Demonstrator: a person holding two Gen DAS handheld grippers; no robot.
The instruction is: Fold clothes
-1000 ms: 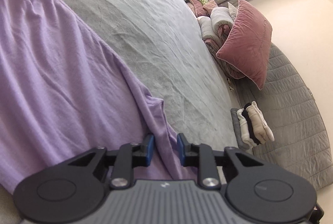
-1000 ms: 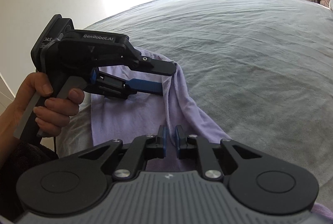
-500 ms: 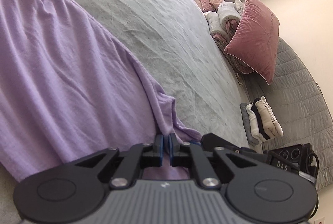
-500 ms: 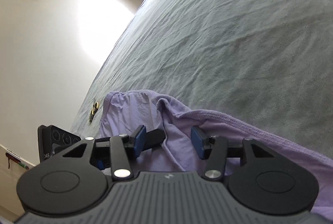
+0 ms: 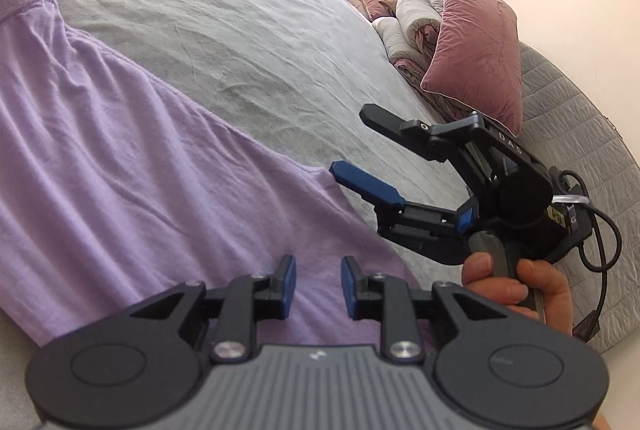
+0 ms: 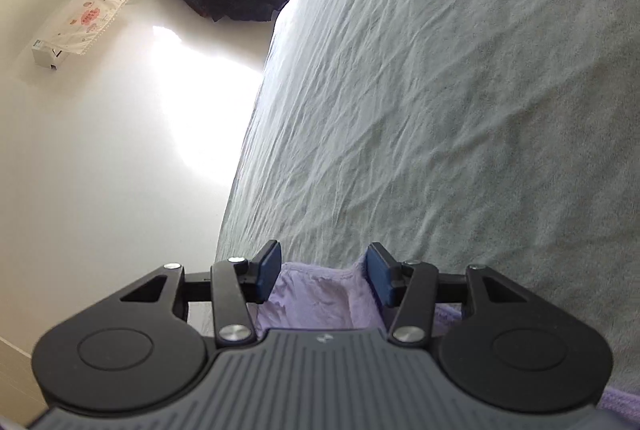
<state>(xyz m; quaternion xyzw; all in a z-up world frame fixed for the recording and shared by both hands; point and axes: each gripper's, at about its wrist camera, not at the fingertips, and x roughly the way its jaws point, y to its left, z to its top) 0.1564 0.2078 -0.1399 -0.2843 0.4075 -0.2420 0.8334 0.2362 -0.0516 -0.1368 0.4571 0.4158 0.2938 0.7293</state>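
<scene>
Left wrist view shows us early in the fold: our lilac garment (image 5: 132, 166) lies spread on the grey bedsheet (image 5: 248, 30), mostly flat, with no fold visible yet. Our left gripper (image 5: 318, 286) is opening, its pads clear of the cloth below. Our right gripper (image 5: 352, 144) hangs with jaws apart beside the garment's near corner, grasping nothing; its own view shows cloth loose between the pads. We judge every fold remains, then a place by the stacked clothes (image 5: 404, 26).
</scene>
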